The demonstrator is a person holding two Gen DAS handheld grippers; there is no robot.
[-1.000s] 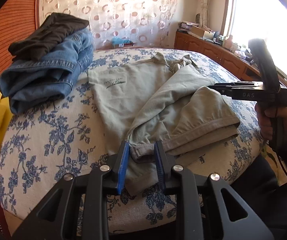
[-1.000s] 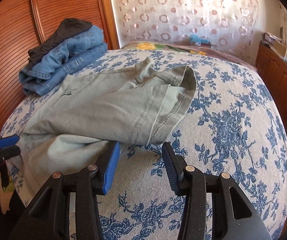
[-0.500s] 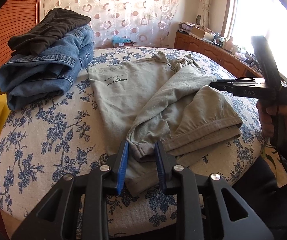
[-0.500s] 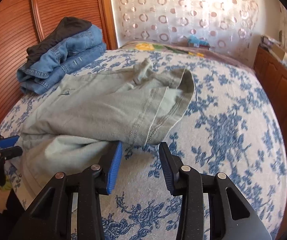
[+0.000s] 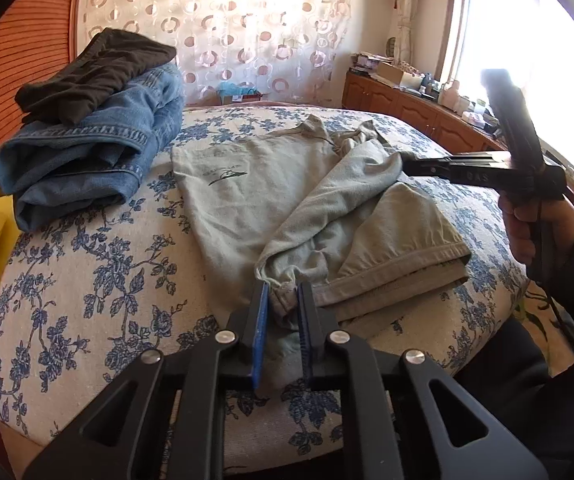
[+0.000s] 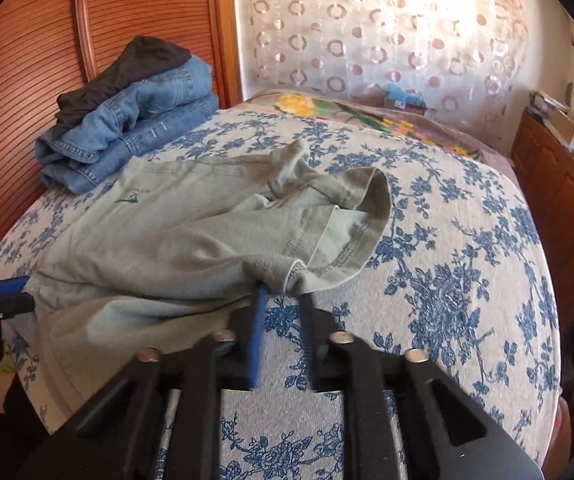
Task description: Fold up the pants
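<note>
the pants (image 5: pixel 247 200) are soft matt cotton-like cloth in pale grey-green, with raised stitched seams and a thick hem. the bedspread (image 5: pixel 87 264) is a coarse woven cloth, matt, printed with blue flowers. the folded jeans (image 5: pixel 87 152) are rough blue denim; the dark garment (image 5: pixel 99 68) on top looks like smooth matt knit. the headboard (image 6: pixel 27 60) is ribbed wood with a slight sheen. the left gripper (image 5: pixel 283 300) is matt black plastic with shiny metal pins and one blue pad. the curtain (image 6: pixel 367 20) is thin, sheer cloth.

Left claw (image 5: pixel 283 294) closed onto pants (image 5: pixel 247 184) hem; right claw (image 6: pixel 283 296) closed onto waistband edge.
</note>
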